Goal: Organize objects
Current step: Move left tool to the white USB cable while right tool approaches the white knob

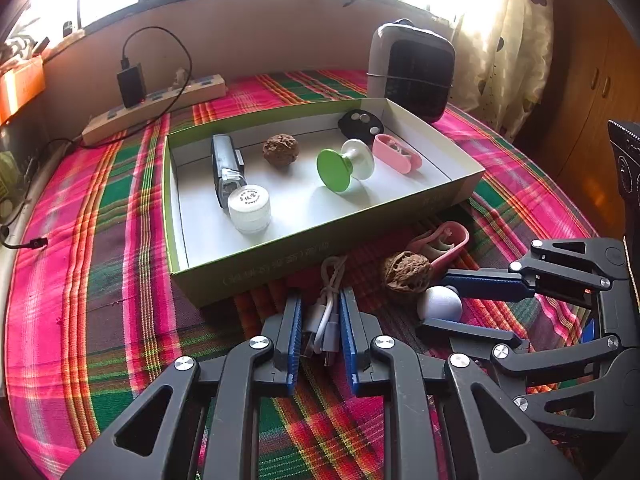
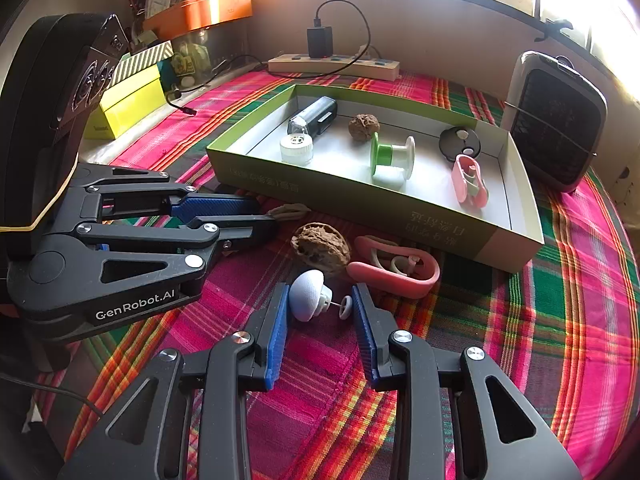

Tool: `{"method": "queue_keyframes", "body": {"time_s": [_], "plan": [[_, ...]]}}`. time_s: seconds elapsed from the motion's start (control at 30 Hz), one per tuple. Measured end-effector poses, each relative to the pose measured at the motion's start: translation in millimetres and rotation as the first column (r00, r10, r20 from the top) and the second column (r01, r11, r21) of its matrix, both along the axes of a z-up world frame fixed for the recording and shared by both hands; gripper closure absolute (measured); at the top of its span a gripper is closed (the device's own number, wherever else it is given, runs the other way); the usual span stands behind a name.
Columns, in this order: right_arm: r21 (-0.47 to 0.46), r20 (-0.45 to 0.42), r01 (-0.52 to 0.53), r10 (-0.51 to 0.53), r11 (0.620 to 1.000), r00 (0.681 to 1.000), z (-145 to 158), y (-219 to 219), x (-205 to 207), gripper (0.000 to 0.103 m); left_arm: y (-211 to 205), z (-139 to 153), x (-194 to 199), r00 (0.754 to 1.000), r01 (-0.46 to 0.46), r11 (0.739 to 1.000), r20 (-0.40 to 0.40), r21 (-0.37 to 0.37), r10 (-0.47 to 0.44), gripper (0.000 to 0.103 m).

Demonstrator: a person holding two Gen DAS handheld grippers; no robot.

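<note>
My left gripper (image 1: 320,299) is shut on a bundled white cable (image 1: 327,312) that lies on the plaid cloth just in front of the green box (image 1: 280,258). In the right wrist view that left gripper (image 2: 270,214) reaches in from the left. My right gripper (image 2: 320,290) is shut on a small white mushroom-shaped thing (image 2: 306,296), and the left wrist view shows that gripper (image 1: 436,300) at the right. A walnut (image 2: 320,246) and a pink clip (image 2: 394,270) lie loose beyond it. The box (image 2: 320,196) holds several small items, among them a green and white spool (image 1: 344,166).
A grey fan heater (image 2: 556,120) stands right of the box. A power strip (image 2: 332,65) with a black charger lies along the back wall. A yellow box (image 2: 132,100) sits at the far left. Bare cloth lies left of the green box.
</note>
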State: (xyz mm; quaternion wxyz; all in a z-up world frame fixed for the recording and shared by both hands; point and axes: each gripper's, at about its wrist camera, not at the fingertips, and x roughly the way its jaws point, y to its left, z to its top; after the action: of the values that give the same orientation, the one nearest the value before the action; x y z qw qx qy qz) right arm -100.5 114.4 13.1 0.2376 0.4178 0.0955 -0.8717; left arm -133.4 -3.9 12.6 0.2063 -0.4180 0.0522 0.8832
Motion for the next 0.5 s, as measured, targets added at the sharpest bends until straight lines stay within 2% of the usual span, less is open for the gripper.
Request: {"method": "queue_keyframes", "body": {"time_s": [0.5], "plan": [[-0.003,0.000,0.002,-0.002,1.000,1.000,0.1,0.4,0.5,0.070,-1.0,1.0,1.9,1.000,0.000,1.000,0.002,0.009,0.000,0.088]]}}
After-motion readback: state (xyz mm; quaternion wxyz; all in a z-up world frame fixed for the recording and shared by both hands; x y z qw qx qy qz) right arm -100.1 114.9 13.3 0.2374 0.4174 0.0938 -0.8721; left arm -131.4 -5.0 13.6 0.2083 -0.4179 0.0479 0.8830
